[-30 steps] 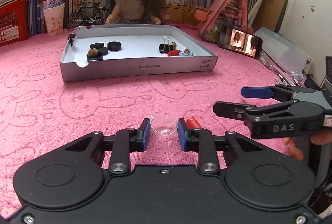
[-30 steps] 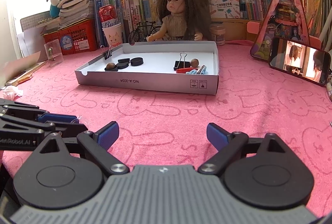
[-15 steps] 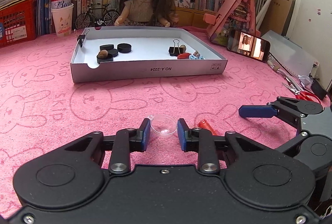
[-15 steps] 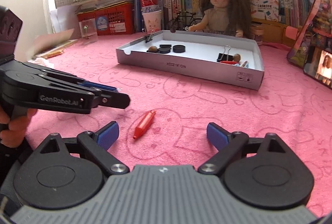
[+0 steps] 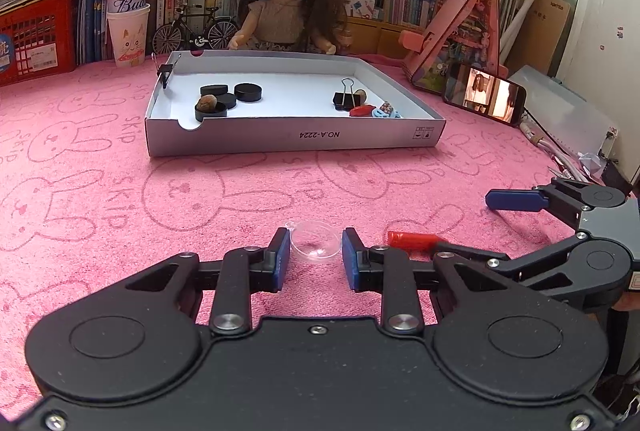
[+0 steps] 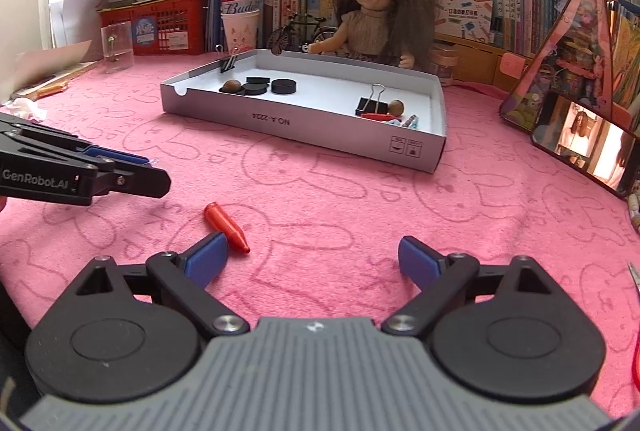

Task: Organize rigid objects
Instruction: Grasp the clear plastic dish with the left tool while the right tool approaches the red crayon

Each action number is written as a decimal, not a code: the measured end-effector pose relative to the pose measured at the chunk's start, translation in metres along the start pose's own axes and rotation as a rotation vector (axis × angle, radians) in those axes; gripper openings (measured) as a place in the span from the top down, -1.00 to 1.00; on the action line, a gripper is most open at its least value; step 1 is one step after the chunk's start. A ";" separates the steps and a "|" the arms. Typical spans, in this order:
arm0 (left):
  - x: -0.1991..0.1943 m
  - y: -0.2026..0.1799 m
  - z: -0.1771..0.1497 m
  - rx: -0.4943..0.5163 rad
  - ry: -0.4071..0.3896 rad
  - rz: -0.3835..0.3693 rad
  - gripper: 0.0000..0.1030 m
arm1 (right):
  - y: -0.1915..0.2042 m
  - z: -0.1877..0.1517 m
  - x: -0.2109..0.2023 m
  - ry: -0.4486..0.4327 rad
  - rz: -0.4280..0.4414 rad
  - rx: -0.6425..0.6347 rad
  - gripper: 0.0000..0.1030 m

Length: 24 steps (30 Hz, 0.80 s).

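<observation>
Clear round plastic lid [image 5: 316, 242] pinched between blue pads of left gripper [image 5: 314, 258], jaws nearly closed on it, down at pink rabbit-print cloth [image 5: 100, 191] toward desk's near edge. Right gripper [image 6: 313, 260] wide open, empty, left pad just beside small red cone-tipped plastic cap [image 6: 225, 227] lying loose on cloth. White shallow cardboard tray [image 5: 296, 139] farther back toward desk's far edge, holding black discs [image 5: 248, 92], black binder clip [image 5: 345, 98].
</observation>
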<state>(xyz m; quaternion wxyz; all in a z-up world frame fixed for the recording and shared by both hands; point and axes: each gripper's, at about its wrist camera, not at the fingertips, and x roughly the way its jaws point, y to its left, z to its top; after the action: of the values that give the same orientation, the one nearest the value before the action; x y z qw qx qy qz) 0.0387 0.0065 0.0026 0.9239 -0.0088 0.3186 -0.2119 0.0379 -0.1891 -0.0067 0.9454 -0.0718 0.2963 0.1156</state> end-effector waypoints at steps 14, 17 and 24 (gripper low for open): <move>-0.003 0.000 -0.002 0.007 -0.015 0.041 0.49 | -0.002 0.008 -0.001 -0.001 -0.002 0.100 -0.93; -0.003 0.002 -0.002 0.001 -0.018 0.051 0.49 | 0.010 0.009 -0.004 -0.015 0.035 0.081 -0.93; -0.005 0.004 -0.003 -0.009 -0.019 0.063 0.49 | 0.029 0.013 0.005 -0.017 0.050 0.059 -0.84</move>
<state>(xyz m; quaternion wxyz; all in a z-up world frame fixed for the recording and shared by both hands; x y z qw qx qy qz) 0.0350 0.0127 0.0028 0.9331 -0.0051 0.3107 -0.1809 0.0413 -0.1579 -0.0002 0.9464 -0.0354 0.2932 0.1308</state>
